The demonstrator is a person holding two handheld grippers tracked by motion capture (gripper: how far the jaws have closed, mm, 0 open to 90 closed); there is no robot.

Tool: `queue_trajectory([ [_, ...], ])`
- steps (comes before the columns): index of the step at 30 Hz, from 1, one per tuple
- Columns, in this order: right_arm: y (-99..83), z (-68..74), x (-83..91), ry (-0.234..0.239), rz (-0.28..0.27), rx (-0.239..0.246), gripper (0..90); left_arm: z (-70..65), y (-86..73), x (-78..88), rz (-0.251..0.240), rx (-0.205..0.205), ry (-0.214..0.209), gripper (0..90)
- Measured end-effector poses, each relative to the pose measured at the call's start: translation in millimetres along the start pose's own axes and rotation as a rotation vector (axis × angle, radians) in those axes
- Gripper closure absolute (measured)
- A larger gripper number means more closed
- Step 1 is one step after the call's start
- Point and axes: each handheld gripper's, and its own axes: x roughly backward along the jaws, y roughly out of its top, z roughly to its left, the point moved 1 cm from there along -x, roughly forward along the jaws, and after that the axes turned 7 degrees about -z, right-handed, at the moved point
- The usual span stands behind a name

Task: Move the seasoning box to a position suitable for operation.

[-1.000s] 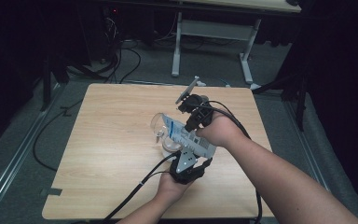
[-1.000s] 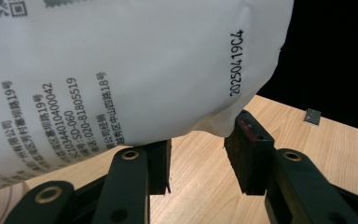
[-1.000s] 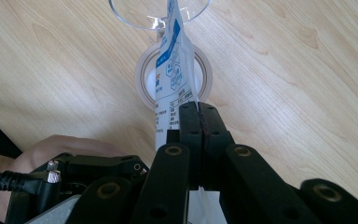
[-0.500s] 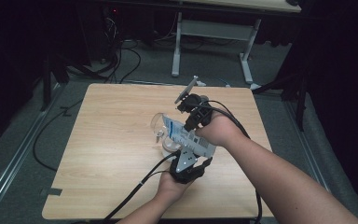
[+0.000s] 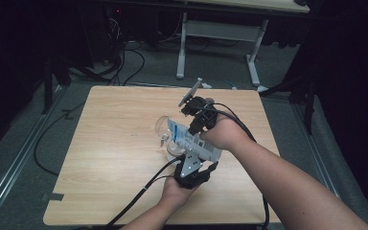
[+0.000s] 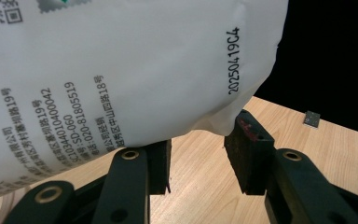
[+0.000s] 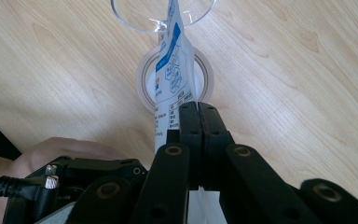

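Observation:
A white bag with blue print (image 5: 191, 139) hangs tilted over the wooden table (image 5: 115, 143). Its narrow end points down at a clear glass (image 5: 164, 125). My right gripper (image 5: 191, 132) comes from above and is shut on the bag's flat edge; in the right gripper view its jaws (image 7: 198, 106) pinch the bag (image 7: 172, 70) above the glass rim (image 7: 135, 14). My left gripper (image 5: 199, 153) holds the bag's full rear end from below. In the left gripper view its half-spread jaws (image 6: 198, 135) touch the bulging bag (image 6: 121, 70) at their tips.
A white ring (image 5: 174, 152) lies flat on the table under the bag, next to the glass. A small grey square (image 6: 312, 119) sits near a table edge. Cables trail off the front edge, and a desk frame (image 5: 254, 62) stands behind the table.

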Motion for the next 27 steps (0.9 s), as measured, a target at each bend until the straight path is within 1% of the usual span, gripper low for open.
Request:
queue_trajectory([
  [4,0.1,0.1,-0.2,0.0,0.001,-0.002,90.0,0.0,-0.2,-0.1,0.0,0.0,-0.001,62.6],
  [8,0.1,-0.5,-1.0,0.0,-0.003,0.01,90.0,0.0,-0.2,-0.6,-0.003,0.003,-0.001,62.6],
  [16,-0.3,-0.3,-1.4,0.002,-0.003,-0.002,90.0,-0.3,-0.4,-1.2,-0.004,0.003,-0.002,62.6],
  [27,-0.6,-1.5,-2.4,0.004,-0.001,-0.004,90.0,-0.3,-0.5,-1.8,-0.002,0.005,0.0,62.6],
])
